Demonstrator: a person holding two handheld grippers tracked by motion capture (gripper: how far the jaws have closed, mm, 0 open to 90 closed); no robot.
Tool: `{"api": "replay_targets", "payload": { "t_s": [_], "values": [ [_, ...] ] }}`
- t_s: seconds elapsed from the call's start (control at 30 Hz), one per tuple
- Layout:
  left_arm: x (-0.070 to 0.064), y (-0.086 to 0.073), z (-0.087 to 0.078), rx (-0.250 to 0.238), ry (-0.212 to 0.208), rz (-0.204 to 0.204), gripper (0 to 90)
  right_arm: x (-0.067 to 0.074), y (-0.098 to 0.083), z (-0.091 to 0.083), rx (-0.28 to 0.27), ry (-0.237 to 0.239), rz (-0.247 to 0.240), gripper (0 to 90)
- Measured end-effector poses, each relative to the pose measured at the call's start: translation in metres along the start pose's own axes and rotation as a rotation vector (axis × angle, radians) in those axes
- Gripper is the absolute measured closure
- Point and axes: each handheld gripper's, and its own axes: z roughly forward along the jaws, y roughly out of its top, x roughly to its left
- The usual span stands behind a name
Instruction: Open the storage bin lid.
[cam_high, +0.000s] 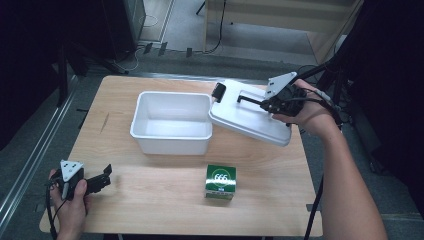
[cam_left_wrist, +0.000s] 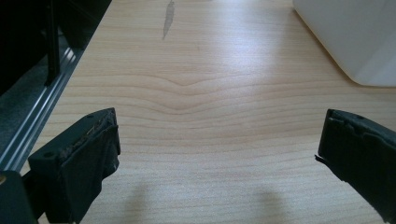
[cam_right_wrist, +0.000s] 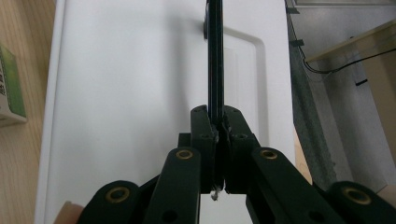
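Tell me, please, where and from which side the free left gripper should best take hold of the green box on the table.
Grip the green box across its two upright side walls, coming from above. It stands alone on the table, clear of the white bin, so both sides look free. The open left gripper probably spans it, though its width is hard to judge.

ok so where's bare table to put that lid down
Bare wood lies left of the tub, between it and the table edge, and along the front between the left gripper and the green box. The right rear is crowded: the lid, clamped by the right gripper, overhangs the tub's rim.
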Motion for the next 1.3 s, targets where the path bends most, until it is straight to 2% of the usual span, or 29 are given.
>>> {"api": "replay_targets", "payload": {
  "t_s": [0.07, 0.3, 0.6, 0.97, 1.3],
  "values": [
    [0.0, 0.0, 0.0, -0.007, 0.0, 0.002, 0.0, 0.001, -0.006, -0.001, 0.016, -0.004, 0.001, 85.7],
    [-0.001, -0.001, -0.002, -0.026, -0.004, 0.019, 0.0, 0.004, -0.021, 0.002, 0.023, -0.002, 0.026, 85.7],
    [0.0, -0.001, -0.002, -0.026, -0.019, 0.017, 0.0, 0.014, -0.043, 0.013, 0.044, 0.011, 0.037, 85.7],
    [0.0, -0.001, -0.002, -0.034, -0.029, 0.015, 0.0, 0.022, -0.067, 0.027, 0.065, 0.034, 0.077, 85.7],
    [0.0, -0.001, -0.002, -0.032, -0.029, 0.017, 0.0, 0.029, -0.08, 0.039, 0.083, 0.045, 0.093, 85.7]
  ]
}}
